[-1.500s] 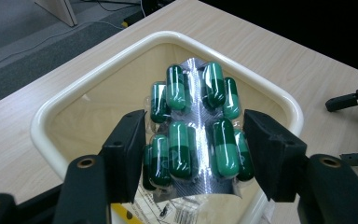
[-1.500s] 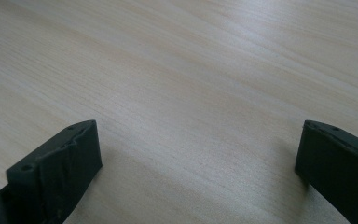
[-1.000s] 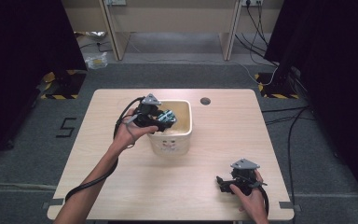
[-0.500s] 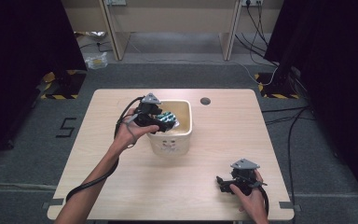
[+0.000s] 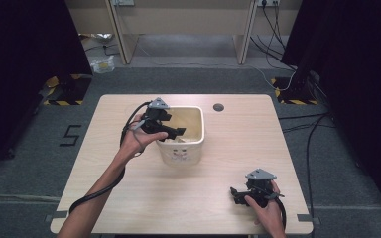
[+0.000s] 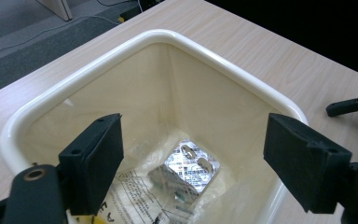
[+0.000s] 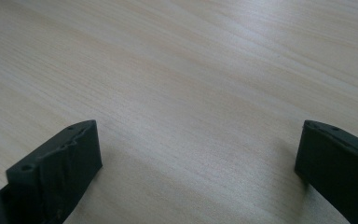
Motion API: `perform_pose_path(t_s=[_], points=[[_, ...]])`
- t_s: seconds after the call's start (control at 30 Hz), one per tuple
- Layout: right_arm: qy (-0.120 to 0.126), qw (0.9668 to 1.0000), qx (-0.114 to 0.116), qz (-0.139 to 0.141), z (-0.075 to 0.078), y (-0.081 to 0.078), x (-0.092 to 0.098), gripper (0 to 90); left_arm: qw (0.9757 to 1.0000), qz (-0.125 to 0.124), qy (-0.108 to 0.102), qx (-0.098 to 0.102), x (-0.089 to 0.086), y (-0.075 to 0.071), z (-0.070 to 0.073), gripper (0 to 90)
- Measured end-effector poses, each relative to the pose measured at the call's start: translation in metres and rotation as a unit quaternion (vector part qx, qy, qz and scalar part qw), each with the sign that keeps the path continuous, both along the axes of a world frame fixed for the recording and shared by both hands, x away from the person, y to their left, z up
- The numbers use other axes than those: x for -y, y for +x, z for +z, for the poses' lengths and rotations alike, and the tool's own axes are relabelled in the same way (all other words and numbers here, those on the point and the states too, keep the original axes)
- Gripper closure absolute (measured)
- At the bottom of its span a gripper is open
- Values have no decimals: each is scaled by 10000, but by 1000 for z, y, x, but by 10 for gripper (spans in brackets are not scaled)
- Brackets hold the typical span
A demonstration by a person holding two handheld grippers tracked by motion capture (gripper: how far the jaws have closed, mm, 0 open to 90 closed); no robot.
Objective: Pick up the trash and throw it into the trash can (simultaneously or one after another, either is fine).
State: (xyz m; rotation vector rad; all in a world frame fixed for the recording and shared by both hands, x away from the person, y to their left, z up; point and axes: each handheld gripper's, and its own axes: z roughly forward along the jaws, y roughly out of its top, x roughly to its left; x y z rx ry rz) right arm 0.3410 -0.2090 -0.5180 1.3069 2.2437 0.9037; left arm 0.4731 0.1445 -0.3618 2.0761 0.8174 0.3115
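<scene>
My left gripper (image 6: pixel 193 172) hangs over the open mouth of the cream bin (image 6: pixel 223 58), jaws spread wide with nothing between them. In the high view the same left gripper (image 5: pixel 171 130) sits above the near-left part of the cream bin (image 5: pixel 198 144), which stands near the middle of the bench (image 5: pixel 248 144).

Directly below and between my jaws, at the bottom of the bin, lies a silver blister pack (image 6: pixel 191 168). It rests on a crumpled clear plastic wrapper (image 6: pixel 140 196) with printed text, which lines part of the floor of the bin. The pack lies flat, apart from the bin walls and well below the jaw tips.

Handling, as I judge it: the pack is light, thin and foil-faced, so likely slick and easy to crease. Being flat, it offers little to pinch from above; an edge lifted off the wrapper would be the best place to take hold. The wrapper is soft and may come up with it. The bin walls limit how I can angle the jaws.

My right gripper (image 5: pixel 252 192) rests low on the bench at the near right, well apart from the bin. In its own view the jaws stand wide open over bare wood, holding nothing.
</scene>
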Motion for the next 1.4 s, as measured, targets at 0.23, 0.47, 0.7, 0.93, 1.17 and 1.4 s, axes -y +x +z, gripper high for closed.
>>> perform_pose_path(t_s=[0.23,0.47,0.7,0.93,1.17,1.4], points=[[0,10000,-1,0,0,0,0,4,9996,248,-40,88,-20,2,9,201],[2,10000,-3,1,0,0,0,4,9981,581,-158,151,-54,3,17,207],[3,10000,-3,0,0,0,0,4,9965,799,-218,129,-80,4,15,209],[4,10000,-2,0,0,0,0,4,9944,1028,-244,49,-101,8,5,220],[3,10000,-4,-1,0,0,0,4,9922,1229,-210,-4,-113,13,-8,238],[0,10000,-1,-1,0,0,0,4,9912,1325,-19,43,-115,19,-20,249]])
